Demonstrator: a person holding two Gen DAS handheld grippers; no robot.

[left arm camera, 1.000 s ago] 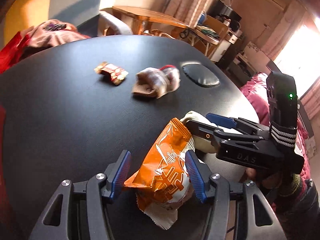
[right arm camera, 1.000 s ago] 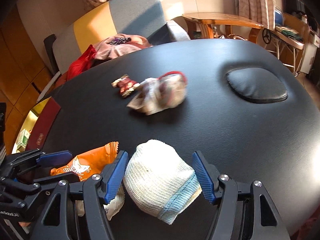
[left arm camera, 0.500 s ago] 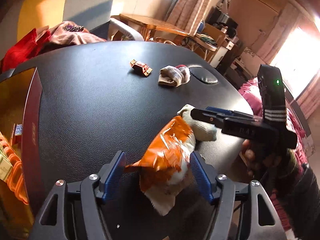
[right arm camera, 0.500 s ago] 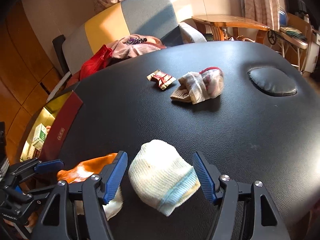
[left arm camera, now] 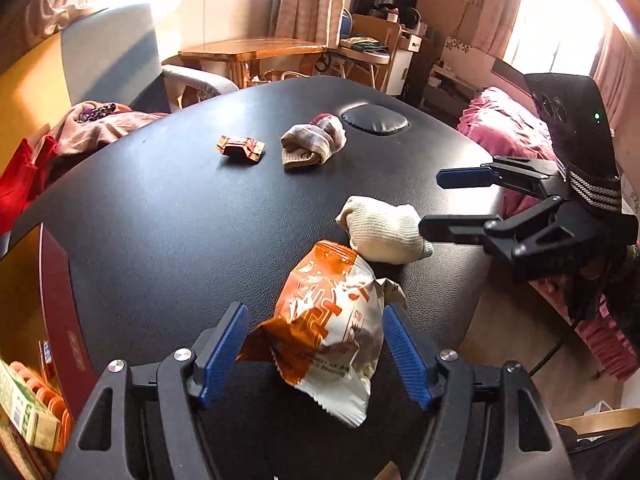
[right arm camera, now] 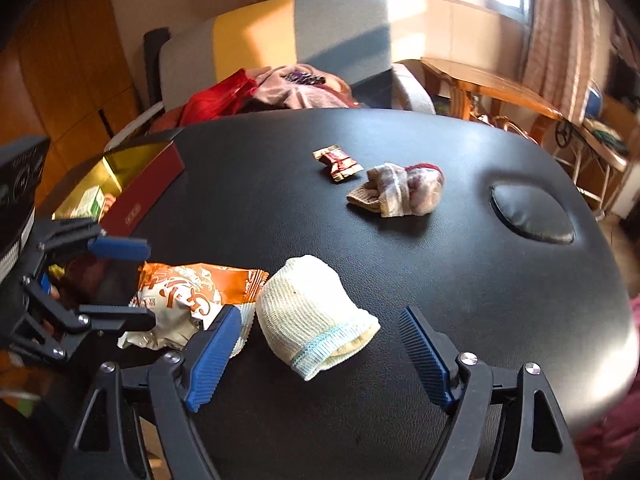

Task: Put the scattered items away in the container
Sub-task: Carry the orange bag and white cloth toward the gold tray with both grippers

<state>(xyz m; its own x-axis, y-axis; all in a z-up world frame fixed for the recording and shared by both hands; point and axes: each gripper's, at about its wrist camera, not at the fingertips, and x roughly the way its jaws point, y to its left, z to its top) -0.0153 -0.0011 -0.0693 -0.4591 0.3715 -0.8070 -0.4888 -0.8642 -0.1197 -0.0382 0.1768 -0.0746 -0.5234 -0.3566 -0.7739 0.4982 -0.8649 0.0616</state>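
The black, leather-grained surface (right arm camera: 460,280) is rounded at its edges with an oval padded dimple (right arm camera: 532,214) toward the far side and much bare room in the middle, and a red box (right arm camera: 148,184) with a gold lining stands open at its left edge. Far off lie a rolled striped sock (right arm camera: 400,190) and a small crinkled candy wrapper (right arm camera: 338,162). Near the front edge, a crumpled orange-and-white foil snack bag (left arm camera: 328,328) sits between the opening jaws of the left hand-held gripper (left arm camera: 316,352), which do not press it, and a ribbed cream sock (right arm camera: 312,316) with a pale blue cuff lies loose between the opening jaws of the right hand-held gripper (right arm camera: 320,356).
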